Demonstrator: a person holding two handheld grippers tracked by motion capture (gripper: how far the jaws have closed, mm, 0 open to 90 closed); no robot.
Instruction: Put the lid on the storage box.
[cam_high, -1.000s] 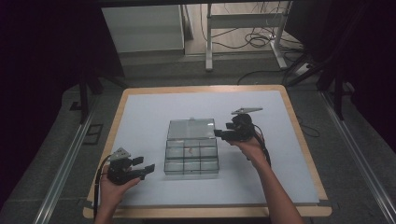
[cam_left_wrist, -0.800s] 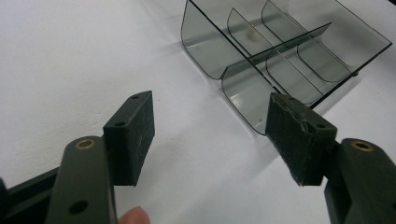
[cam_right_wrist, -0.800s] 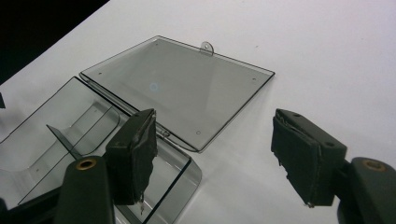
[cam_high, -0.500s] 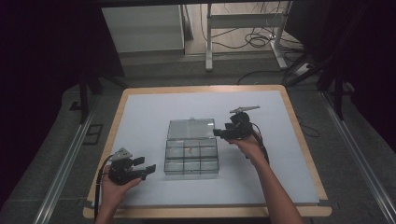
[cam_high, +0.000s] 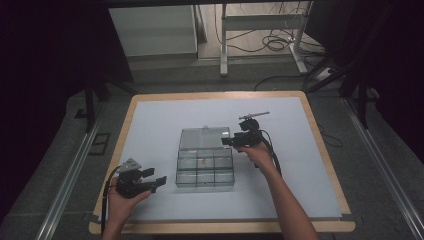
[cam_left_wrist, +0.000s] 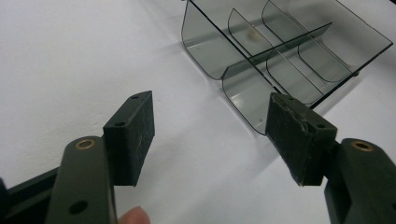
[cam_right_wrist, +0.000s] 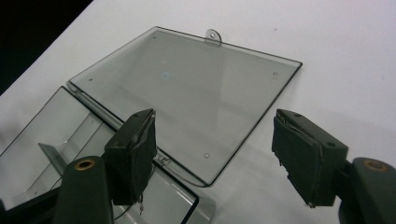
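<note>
A smoky clear compartment box (cam_high: 205, 172) stands in the middle of the white table, its lid (cam_high: 204, 138) folded back flat behind it. My left gripper (cam_high: 157, 177) rests at the near left, open and empty, its jaws pointing at the box's (cam_left_wrist: 280, 56) near corner. A small pale item (cam_left_wrist: 252, 35) lies in one compartment. My right gripper (cam_high: 227, 141) hovers at the lid's right edge, open with nothing between the pads. Its own view looks past the right gripper (cam_right_wrist: 215, 140) onto the lid (cam_right_wrist: 187, 88), the lid's small tab (cam_right_wrist: 213, 36) and the hinge side of the box (cam_right_wrist: 46, 135).
The white sheet (cam_high: 300, 165) covers a wood-edged table (cam_high: 220, 227). Bare sheet lies on every side of the box. Beyond the far edge, desk legs (cam_high: 223, 45) and cables (cam_high: 280, 45) sit on the dark floor.
The right gripper has shifted a little to the left and lower, closer to the lid's right edge. The left gripper has stayed put.
</note>
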